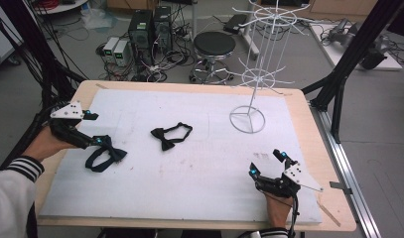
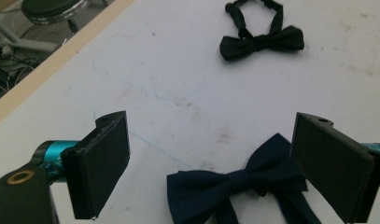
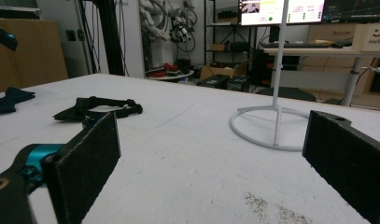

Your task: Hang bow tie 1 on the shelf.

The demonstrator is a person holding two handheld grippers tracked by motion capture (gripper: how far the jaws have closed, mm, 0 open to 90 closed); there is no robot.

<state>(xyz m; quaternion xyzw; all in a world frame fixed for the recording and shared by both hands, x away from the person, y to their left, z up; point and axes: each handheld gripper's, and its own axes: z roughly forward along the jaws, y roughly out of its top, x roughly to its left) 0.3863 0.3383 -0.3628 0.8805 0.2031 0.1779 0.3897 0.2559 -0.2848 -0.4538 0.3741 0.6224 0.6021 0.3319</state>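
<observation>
In the high view we see a white board [image 1: 199, 198] covering a wooden table [image 1: 313, 124]. At the left of the frame the left gripper [image 1: 95, 130] hangs over a navy bow tie [image 1: 106, 153] lying on the board. In the left gripper view its jaws stand wide apart with that tie low between them, its right wing just beside the right jaw; we cannot tell whether the pad touches the cloth.

Near the middle of the high view a black bow tie [image 1: 170, 135] lies flat with its strap looped behind it, well apart from both grippers. It also sits at the upper centre of the left gripper view.

At the lower right of the high view the right gripper [image 1: 268, 163] rests near the board's front edge, held by a hand [image 1: 278, 208]. In the right gripper view its jaws are spread, gripping nothing.

A white wire rack [image 1: 256, 64] stands at the upper right of the board. A stool [image 1: 214, 47] and computers [image 1: 150, 27] sit on the floor beyond.
</observation>
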